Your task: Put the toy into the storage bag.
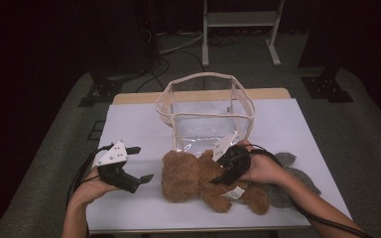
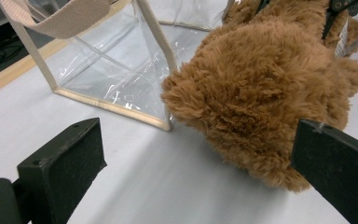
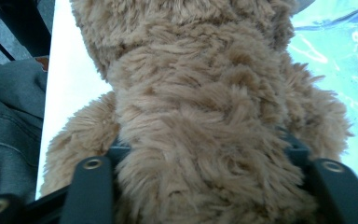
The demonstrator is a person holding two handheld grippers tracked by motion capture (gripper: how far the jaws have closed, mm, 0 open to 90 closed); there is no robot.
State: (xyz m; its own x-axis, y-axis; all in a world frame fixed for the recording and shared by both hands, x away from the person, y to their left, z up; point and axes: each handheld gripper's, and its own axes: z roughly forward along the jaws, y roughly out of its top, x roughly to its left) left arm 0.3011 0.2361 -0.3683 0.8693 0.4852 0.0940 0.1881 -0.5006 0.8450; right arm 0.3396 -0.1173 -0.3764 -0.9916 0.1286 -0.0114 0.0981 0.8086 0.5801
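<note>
Two grippers at work, one toy in hand. Brown teddy bear lies near the table's front edge, head to the left, just near of the clear bag, whose top stands open. A grey plush lies to the right, touching the bear's far end.

Right gripper comes down over the bear's middle; in the right gripper view the jaws sit at either side of the furry torso with the pile bulging between them, so I read it as clamped on the bear at a medium width. Left gripper hangs just left of the bear's head, jaws spread wide with nothing between them; the left gripper view looks across bare white table at the head and the bag's near corner.

Step looks like: pick up bear, drop it in the bag. To do it well, bite the torso deep enough to catch stuffing, not just fur. Lift straight up until the legs clear the rim, then carry far. The bag wall is floppy, so the free gripper could pin or spread the rim.

Pose: right hand wraps the tool from the right, wrist bent, jaws pointing down-left. Left forearm enters from the bottom, tool roughly level and aimed right.
</note>
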